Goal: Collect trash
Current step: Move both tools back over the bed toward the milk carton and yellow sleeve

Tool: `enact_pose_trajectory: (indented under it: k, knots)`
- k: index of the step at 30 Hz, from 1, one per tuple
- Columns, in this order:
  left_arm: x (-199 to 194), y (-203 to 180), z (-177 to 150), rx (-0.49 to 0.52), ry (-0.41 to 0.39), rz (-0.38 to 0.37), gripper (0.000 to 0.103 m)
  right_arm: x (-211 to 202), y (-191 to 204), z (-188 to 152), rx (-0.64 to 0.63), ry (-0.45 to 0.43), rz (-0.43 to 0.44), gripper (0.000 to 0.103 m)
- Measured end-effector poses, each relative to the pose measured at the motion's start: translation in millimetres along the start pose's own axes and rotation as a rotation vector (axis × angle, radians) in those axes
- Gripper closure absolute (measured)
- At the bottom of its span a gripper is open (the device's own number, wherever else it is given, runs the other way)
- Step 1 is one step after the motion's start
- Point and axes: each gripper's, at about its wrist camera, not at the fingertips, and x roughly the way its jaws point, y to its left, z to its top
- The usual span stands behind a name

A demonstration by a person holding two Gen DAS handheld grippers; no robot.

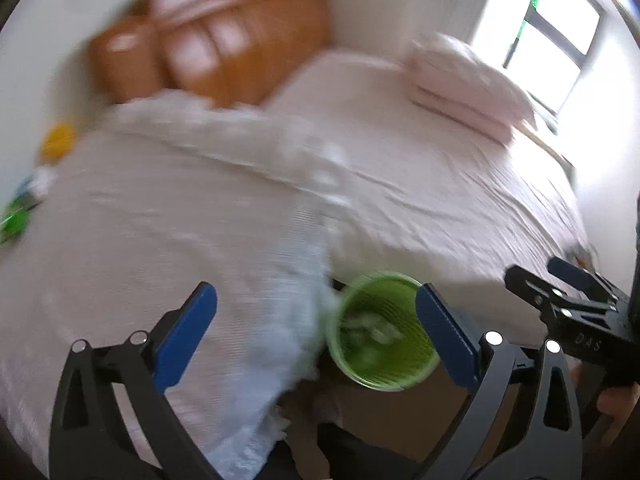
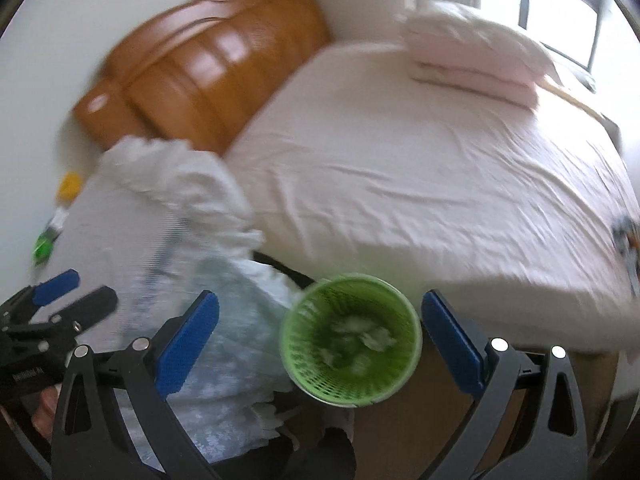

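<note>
A green mesh waste basket point(image 2: 351, 338) stands on the floor beside the bed, with crumpled white paper point(image 2: 366, 334) inside. It also shows in the left wrist view point(image 1: 382, 330), blurred. My right gripper point(image 2: 320, 340) is open and empty, hovering above the basket. My left gripper point(image 1: 316, 332) is open and empty, just left of the basket and above the quilt. Each gripper shows in the other's view: the right one point(image 1: 556, 280) at the far right, the left one point(image 2: 74, 286) at the far left.
A bed with a pink sheet point(image 2: 420, 184), a white quilt point(image 2: 180, 216) hanging over its near edge, a brown headboard point(image 2: 200, 64) and folded pink bedding point(image 2: 476, 52). Yellow point(image 2: 70, 186) and green point(image 2: 44, 244) items lie at the far left. A window point(image 2: 560, 12) is at back right.
</note>
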Motion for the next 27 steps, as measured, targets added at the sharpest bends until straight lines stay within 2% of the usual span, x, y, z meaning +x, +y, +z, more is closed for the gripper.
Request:
enact_pose_trajectory:
  k: [3, 10, 16, 27]
  knots:
    - [-23.7, 38.7, -2.6, -0.102, -0.044, 0.089, 0.008, 2.2, 35.0, 9.3, -0.067, 0.001, 0.056, 0.003]
    - [-58.9, 99.0, -15.0, -0.270, -0.089, 0.157, 0.008, 11.3, 115.2, 15.0, -0.238, 0.018, 0.176, 0.002]
    - [-66.1, 124.8, -26.4, -0.334, -0.102, 0.192, 0.008, 15.7, 159.6, 13.0, -0.313, 0.031, 0.212, 0.002]
    - [-69.0, 182.8, -37.9, -0.430, -0.074, 0.249, 0.008, 38.8, 210.9, 17.5, -0.380, 0.075, 0.267, 0.002]
